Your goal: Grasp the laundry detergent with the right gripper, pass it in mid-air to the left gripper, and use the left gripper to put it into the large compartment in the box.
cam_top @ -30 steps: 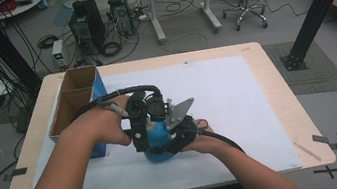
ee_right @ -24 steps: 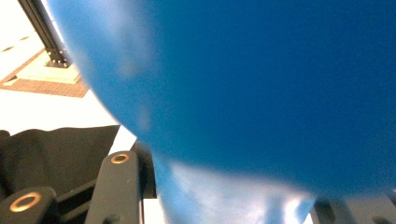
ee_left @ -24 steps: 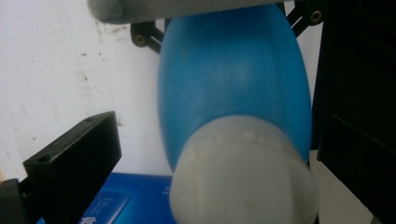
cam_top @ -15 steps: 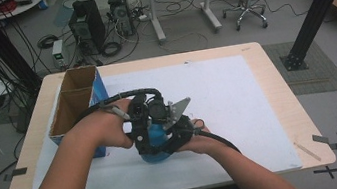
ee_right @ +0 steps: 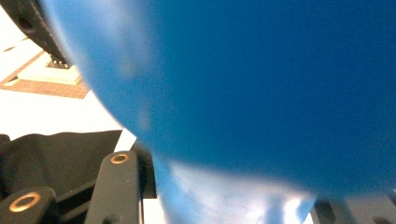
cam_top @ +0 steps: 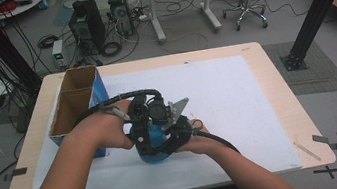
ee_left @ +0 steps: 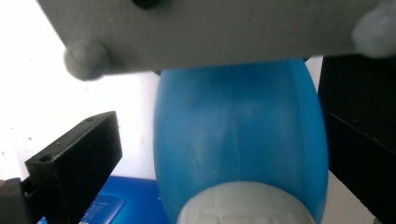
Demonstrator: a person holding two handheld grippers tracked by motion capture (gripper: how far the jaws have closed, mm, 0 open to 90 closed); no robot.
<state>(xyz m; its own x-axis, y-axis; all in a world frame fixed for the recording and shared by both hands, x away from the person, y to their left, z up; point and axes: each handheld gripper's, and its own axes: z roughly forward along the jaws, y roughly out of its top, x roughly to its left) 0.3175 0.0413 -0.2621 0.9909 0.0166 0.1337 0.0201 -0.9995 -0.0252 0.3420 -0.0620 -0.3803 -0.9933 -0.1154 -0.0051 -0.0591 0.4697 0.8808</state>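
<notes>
A blue rounded bottle point(cam_top: 154, 153) with a whitish cap point(ee_left: 243, 205) lies on the white sheet, under both hands at the middle front of the table. My left gripper point(cam_top: 140, 129) comes in from the left. In the left gripper view, its jaws stand on either side of the bottle point(ee_left: 238, 140), with white sheet showing between the left jaw and the bottle. My right gripper point(cam_top: 174, 129) comes in from the right with its grey plate point(cam_top: 177, 108) on top. The bottle point(ee_right: 261, 84) sits very close to the right gripper's camera, narrowing between the jaws, which are closed on it.
An open cardboard box point(cam_top: 73, 104) with a blue side stands at the table's left, close to the left forearm. A white sheet point(cam_top: 243, 98) covers most of the wooden table point(cam_top: 283, 82). Cables trail from both grippers toward the front edge.
</notes>
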